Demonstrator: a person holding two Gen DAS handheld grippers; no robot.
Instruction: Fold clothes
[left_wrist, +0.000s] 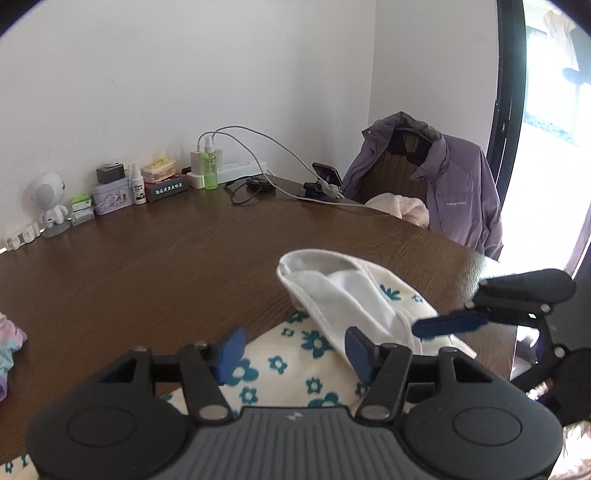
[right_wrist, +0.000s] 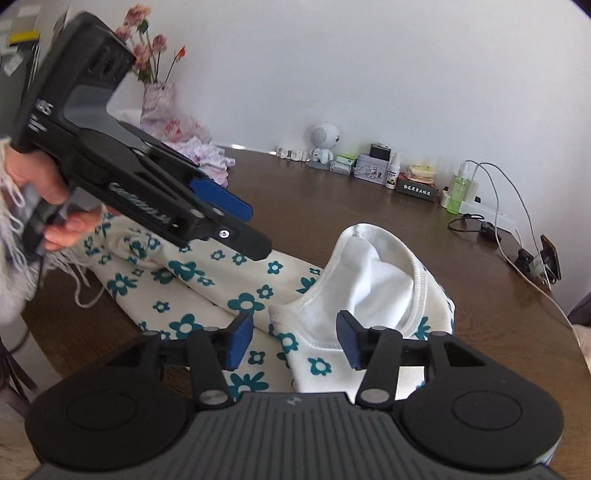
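Currently we list: one cream garment (right_wrist: 207, 291) with teal flowers, lying folded on the brown table (left_wrist: 155, 269), its white-lined waistband (right_wrist: 373, 273) gaping upward. Our left gripper (left_wrist: 293, 354) and right gripper (right_wrist: 295, 341) both hover over it, fingers spread, gripping nothing.

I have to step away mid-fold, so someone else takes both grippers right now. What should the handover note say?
Left gripper: open, nothing between the pads, above the floral garment.
Right gripper: open, empty, near the garment's white-lined opening.
Garment: lies on the brown table, partly folded over itself, the opening turned up and bunched.
Done: some folding; both grips released.
Left: flatten the opening and probably finish the folds. A second, pastel garment waits further along the table.
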